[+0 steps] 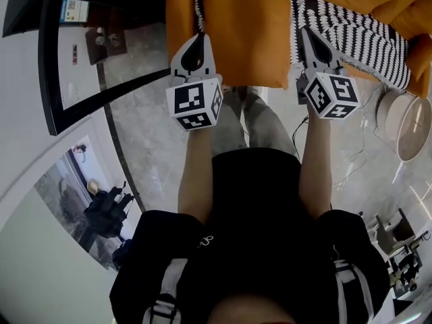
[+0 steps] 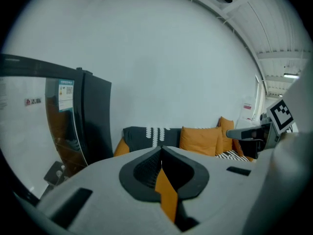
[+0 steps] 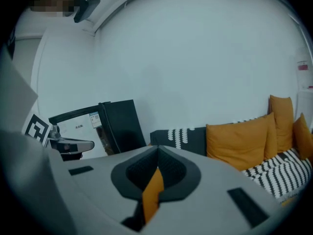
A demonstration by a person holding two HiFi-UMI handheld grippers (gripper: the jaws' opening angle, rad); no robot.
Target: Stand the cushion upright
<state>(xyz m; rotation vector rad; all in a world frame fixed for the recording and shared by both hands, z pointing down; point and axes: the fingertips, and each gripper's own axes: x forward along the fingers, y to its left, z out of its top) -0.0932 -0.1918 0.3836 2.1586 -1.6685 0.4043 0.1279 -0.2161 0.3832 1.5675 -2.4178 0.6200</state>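
The square orange fabric cushion [image 1: 246, 36] is held in front of the sofa [image 1: 179, 12], above the person's legs [image 1: 246, 123], with its broad face turned toward the head view. It cannot be told from here whether its far edge rests on the seat.

Left gripper [image 1: 200, 40]: positioned at the cushion's left edge. In the left gripper view its jaws are clenched together, with a strip of the orange fabric [image 2: 167, 192] pinched between the ribbed black pads [image 2: 146, 170].

Right gripper [image 1: 308, 36]: positioned at the cushion's right edge, level with the other one. In the right gripper view its jaws are likewise clamped, and a fold of the same orange fabric [image 3: 151, 195] is caught between them (only this sliver of the cushion shows in either gripper view).

Surroundings: a black-and-white striped blanket [image 1: 358, 29] covers the seat to the right of the held cushion. A second orange cushion [image 3: 237, 143] stands against the dark backrest with its white pattern [image 3: 181, 136], and further orange cushions [image 3: 279, 124] lean beside it. A dark glass-fronted cabinet [image 2: 93, 116] stands to the left of the sofa against the pale wall [image 2: 161, 58]. The floor is grey polished stone [image 1: 145, 127].
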